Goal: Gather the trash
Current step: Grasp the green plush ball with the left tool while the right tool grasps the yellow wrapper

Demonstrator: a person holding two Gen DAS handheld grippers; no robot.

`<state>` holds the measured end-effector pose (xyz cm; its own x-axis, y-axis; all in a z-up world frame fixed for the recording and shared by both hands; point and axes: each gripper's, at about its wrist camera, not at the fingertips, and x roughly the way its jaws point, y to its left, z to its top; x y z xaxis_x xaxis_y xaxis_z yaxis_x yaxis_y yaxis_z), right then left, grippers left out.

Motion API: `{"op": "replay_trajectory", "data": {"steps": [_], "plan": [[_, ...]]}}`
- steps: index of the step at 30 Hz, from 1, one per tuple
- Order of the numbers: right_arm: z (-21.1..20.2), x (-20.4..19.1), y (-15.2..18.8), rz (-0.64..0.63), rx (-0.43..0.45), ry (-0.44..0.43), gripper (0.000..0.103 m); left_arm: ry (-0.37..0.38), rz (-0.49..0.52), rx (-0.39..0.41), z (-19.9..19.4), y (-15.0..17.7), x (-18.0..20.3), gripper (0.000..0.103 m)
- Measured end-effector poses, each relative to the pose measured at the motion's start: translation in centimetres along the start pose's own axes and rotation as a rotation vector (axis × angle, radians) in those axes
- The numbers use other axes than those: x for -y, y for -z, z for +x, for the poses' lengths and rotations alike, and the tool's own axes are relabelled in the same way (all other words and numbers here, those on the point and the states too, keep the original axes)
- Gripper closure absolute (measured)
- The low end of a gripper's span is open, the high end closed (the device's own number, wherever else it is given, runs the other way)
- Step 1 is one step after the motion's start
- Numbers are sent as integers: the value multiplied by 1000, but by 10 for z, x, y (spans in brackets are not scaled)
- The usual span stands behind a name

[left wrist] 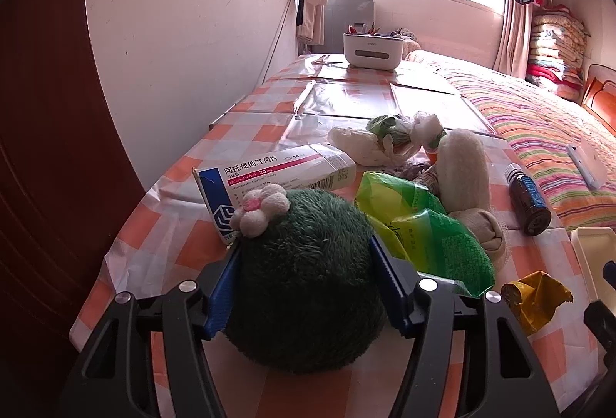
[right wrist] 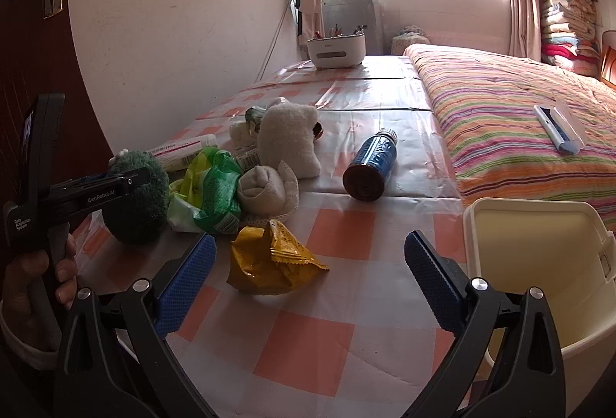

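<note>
Nearest, the left gripper [left wrist: 304,256] has its blue jaws pressed on both sides of a round green plush toy with a small white flower [left wrist: 308,271] resting on the checked orange-and-white tabletop [right wrist: 308,341]. The right gripper [right wrist: 310,256] stands wide and empty behind a crumpled yellow foil wrapper [right wrist: 269,260], beside a cream plastic bin [right wrist: 539,264]. Farther off lie a green plastic bag [right wrist: 211,191], a white medicine box [left wrist: 277,175] and a blue-labelled brown bottle [right wrist: 371,164].

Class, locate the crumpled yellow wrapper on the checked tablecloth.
In the right wrist view the yellow wrapper lies just ahead of the open right gripper, between the green bag and the cream bin.
</note>
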<state>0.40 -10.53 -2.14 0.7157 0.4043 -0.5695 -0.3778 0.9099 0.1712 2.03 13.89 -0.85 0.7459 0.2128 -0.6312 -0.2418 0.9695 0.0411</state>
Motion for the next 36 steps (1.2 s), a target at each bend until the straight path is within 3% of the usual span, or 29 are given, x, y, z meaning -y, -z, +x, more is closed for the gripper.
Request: {"op": "replay_trajectory", "data": {"steps": [12,13,15,23,36], "plan": [[57,-15,-6,-106,-186,-4,8,54,-31,10,-6,5,-14,49],[60,-15,-5,-108,-197,-8,10,57,-33,11,-7,5,-14,49],[67,-17,-1,-107,-234,-25,45,64,-34,13,-9,6,-15,49],[61,-22,2,-123,-207,-52,61,71,-33,50,-25,2,-15,49],[36,-6,1,-78,-131,-35,63,143,31,76,-48,0,24,49]]}}
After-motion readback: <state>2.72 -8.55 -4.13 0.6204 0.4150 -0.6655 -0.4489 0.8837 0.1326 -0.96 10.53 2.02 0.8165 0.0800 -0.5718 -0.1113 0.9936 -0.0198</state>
